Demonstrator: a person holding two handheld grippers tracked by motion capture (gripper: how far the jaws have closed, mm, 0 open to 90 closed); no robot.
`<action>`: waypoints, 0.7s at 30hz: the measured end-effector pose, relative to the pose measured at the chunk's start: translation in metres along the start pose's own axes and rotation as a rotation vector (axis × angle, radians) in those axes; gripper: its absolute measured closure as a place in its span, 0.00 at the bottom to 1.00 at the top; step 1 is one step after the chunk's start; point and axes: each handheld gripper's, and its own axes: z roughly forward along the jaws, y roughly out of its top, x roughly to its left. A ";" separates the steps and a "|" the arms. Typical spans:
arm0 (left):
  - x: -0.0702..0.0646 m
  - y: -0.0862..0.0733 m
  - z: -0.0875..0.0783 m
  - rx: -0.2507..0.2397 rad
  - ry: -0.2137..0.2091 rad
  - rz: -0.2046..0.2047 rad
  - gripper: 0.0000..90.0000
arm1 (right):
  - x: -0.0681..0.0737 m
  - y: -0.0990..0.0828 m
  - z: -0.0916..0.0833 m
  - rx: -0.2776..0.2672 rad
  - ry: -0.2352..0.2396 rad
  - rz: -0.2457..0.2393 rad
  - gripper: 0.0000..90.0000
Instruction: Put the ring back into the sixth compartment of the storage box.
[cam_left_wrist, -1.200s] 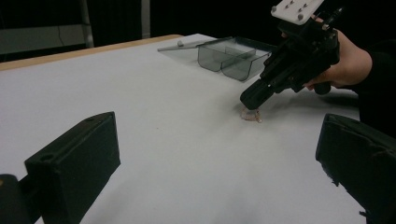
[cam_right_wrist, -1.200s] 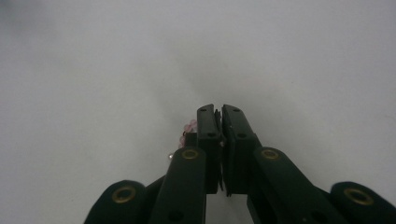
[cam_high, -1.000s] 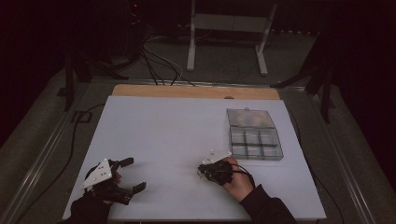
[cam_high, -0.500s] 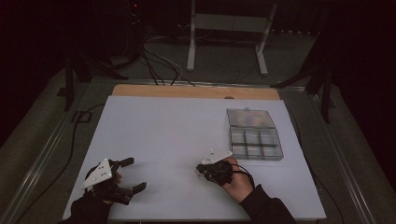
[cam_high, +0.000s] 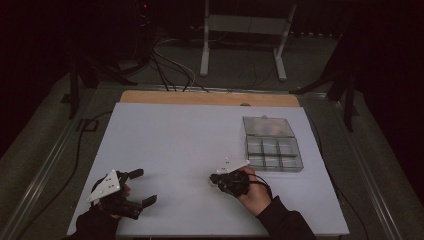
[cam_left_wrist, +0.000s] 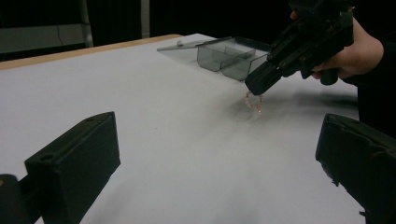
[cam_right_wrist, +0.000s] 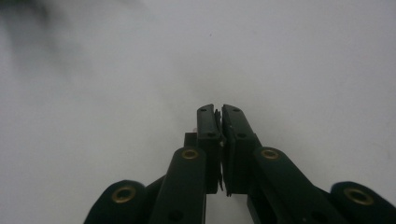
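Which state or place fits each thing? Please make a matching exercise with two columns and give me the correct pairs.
Things:
1. left gripper
2. right gripper
3. clear compartment box
4. small pink ring

States or places:
A. lid swung open, on the table's right side
B. jaws spread wide apart
C. dangling from closed jaw tips
D. jaws pressed together

Pairs: 1-B, 2-D, 3-A, 4-C

— What kind of place is this?

— It looks like a lab or a test room. It is dark all around, with black walls. One white table (cam_high: 165, 145) is lit up.

— What else shows it?

— Cables (cam_high: 167, 65) lie on the grey floor past the far edge. A white metal stand (cam_high: 245, 35) is back there too, and metal rails (cam_high: 45, 170) run along the table's sides.
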 end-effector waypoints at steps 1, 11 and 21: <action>0.000 0.000 0.000 -0.001 -0.001 -0.001 0.01 | -0.001 0.001 -0.001 -0.002 -0.002 -0.001 0.97; 0.000 0.000 0.000 0.001 -0.001 -0.001 0.01 | -0.010 0.004 -0.012 -0.035 -0.028 0.023 0.97; 0.000 0.000 0.000 0.001 -0.001 0.000 0.01 | -0.028 0.005 -0.032 -0.085 -0.080 0.072 0.97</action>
